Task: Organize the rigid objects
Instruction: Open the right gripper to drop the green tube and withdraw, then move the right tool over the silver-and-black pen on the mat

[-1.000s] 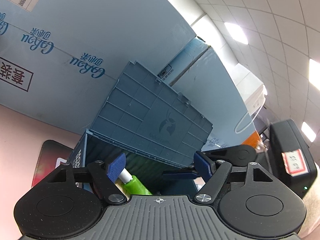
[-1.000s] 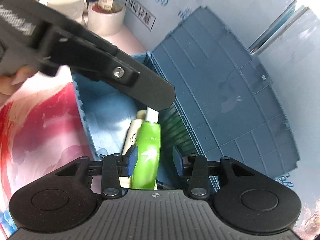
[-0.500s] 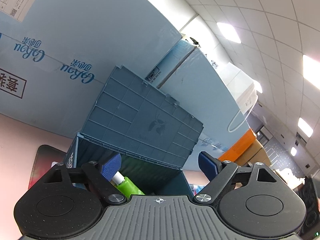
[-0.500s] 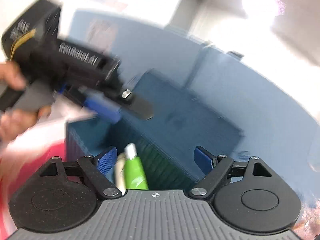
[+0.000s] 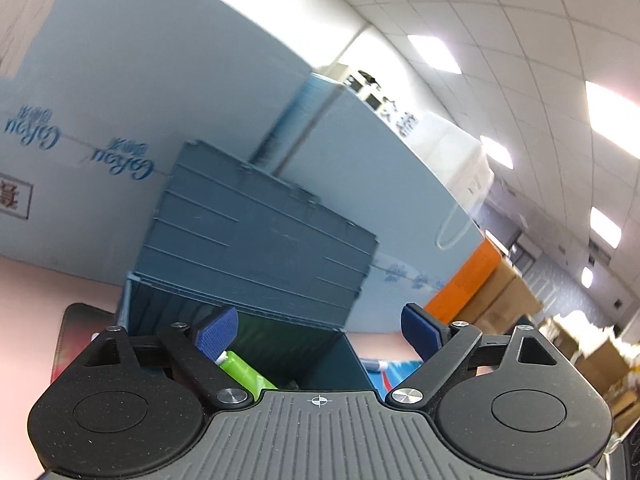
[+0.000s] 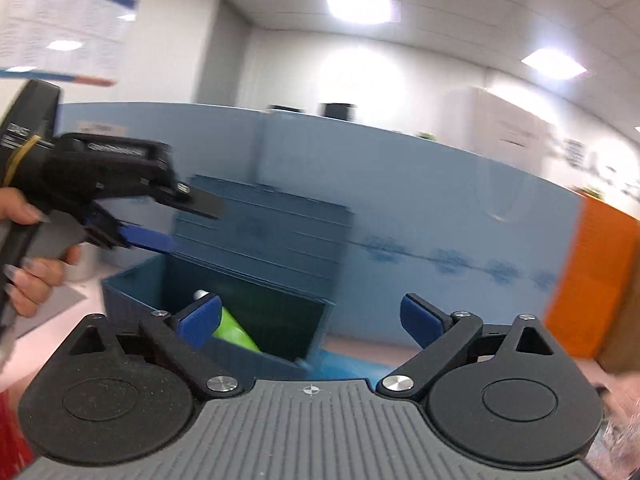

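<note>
A blue-grey plastic crate stands with its ribbed lid raised behind it. A green bottle with a white cap lies inside, also seen as the green bottle in the right wrist view. My left gripper hovers before the crate, jaws still opening, nothing between them. My right gripper is back from the crate, jaws still opening and empty. The left gripper shows there too, above the crate's left rim, held by a hand.
Large light-blue cartons rise behind the crate. An orange box and brown cartons stand to the right. A dark mat lies on the pink table to the crate's left.
The right gripper let go of the green bottle, opened wide and pulled back from the crate, rolling level. The left gripper opened a little more and shifted slightly.
</note>
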Demonstrator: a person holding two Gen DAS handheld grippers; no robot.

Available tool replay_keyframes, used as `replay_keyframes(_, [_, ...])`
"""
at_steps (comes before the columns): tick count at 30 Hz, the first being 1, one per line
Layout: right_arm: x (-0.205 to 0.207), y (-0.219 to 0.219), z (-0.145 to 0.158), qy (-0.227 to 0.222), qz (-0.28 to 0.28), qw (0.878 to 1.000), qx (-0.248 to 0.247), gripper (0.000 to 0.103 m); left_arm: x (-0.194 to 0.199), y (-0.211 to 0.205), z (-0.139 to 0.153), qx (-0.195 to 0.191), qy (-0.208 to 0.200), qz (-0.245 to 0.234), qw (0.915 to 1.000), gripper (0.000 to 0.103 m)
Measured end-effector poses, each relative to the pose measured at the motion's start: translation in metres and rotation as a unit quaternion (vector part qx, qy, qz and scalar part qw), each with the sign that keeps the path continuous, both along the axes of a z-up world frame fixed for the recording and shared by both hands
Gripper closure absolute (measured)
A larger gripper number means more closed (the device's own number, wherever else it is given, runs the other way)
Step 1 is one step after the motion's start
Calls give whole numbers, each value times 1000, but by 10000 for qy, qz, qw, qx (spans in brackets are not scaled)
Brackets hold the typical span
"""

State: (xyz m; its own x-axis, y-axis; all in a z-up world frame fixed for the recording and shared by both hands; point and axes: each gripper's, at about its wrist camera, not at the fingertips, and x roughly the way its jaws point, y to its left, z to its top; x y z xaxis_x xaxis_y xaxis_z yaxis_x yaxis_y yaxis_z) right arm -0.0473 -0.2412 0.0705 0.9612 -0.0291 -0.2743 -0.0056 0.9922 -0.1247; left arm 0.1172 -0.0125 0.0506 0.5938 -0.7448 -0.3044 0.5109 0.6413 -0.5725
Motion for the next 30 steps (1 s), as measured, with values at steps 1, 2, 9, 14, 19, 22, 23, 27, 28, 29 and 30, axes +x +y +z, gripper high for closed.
replay_keyframes(1, [-10, -2, -4, -46, -153, 9999, 19, 3, -5, -5, 2, 50, -32, -65, 10000, 12])
replay_keyframes(2, [-18, -3, -6, -98, -279, 9996, 6, 3, -10, -11, 4, 76, -75, -175, 9998, 12])
replay_keyframes(9, [-67, -25, -21, -208, -805, 9954, 478, 1, -64, -55, 15, 573, -770, -1058, 9898, 5])
replay_keyframes(14, [-91, -36, -29, -147, -926, 9933, 683, 1, -98, -71, 8, 1009, -1111, -1244, 9808, 5])
replay_keyframes(19, [-111, -43, -39, -50, -1191, 9905, 686, 1, -117, -76, -6, 1001, -1120, -1375, 9791, 4])
replay_keyframes(22, [-127, -51, -48, -2, -1324, 9882, 766, 0, -127, -82, -10, 1096, -1194, -1507, 9752, 4])
replay_keyframes(23, [-132, -54, -52, 21, -1381, 9872, 793, 0, -131, -84, -11, 1131, -1242, -1594, 9728, 4])
replay_keyframes(27, [-150, -65, -60, 73, -1585, 9831, 916, 0, -147, -89, -13, 1201, -1592, -1951, 9603, 4])
replay_keyframes(28, [-154, -67, -62, 60, -1637, 9819, 945, 0, -151, -89, -14, 1192, -1659, -2013, 9580, 4])
replay_keyframes(29, [-160, -70, -63, 39, -1691, 9807, 979, 0, -156, -90, -15, 1209, -1714, -2077, 9554, 4])
replay_keyframes(30, [-165, -74, -64, 20, -1750, 9793, 1017, 0, -160, -92, -16, 1263, -1757, -2137, 9526, 4])
